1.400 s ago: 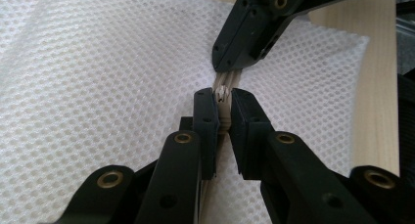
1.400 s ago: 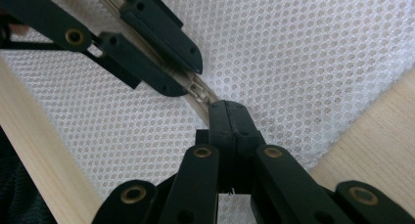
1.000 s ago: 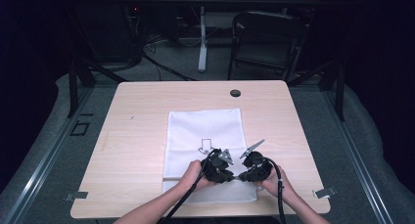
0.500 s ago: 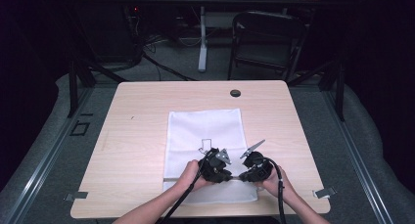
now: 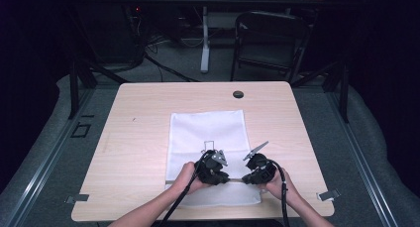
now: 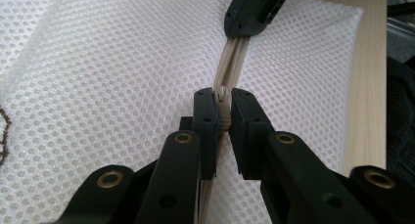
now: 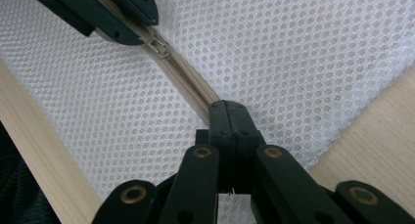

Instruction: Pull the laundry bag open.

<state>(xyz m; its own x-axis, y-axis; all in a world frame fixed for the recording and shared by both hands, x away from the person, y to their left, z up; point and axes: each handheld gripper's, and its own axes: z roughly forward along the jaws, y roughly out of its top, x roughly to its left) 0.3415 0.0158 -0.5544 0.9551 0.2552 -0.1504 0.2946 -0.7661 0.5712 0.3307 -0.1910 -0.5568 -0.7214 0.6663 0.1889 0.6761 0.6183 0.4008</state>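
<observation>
Left gripper (image 6: pixel 223 117) is clamped on the beige zipper pull (image 6: pixel 223 106) of a white mesh laundry bag (image 5: pixel 208 138); pull sits right between its pads, both pads pressing on it. Beige zipper tape (image 6: pixel 231 62) runs straight ahead from its tips to the right gripper's jaws (image 6: pixel 254 11), which enter from the top of the left gripper view and pinch the same tape further along.

Right gripper (image 7: pixel 228 111) is closed tight on the zipper tape (image 7: pixel 188 87); no gap visible between its pads, with the tape running in under their tips. From its tips the tape runs up-left to the zipper slider (image 7: pixel 159 47), which sits at the left gripper's jaws in the top-left corner of that view.

High view: both grippers side by side over the near end of the bag, left gripper (image 5: pixel 214 165) and right gripper (image 5: pixel 257 167) close together but not touching, tips pointed towards each other along the zipper line. Each is held in a hand (image 5: pixel 185 177), cables trailing back toward the person.

Bag lies flat on the wooden table (image 5: pixel 138 138), mesh under and around both jaw sets. Bare wood beside the bag edge shows in both gripper views. Small black round cap (image 5: pixel 238 94) sits on the table well beyond the bag, far from both grippers.
</observation>
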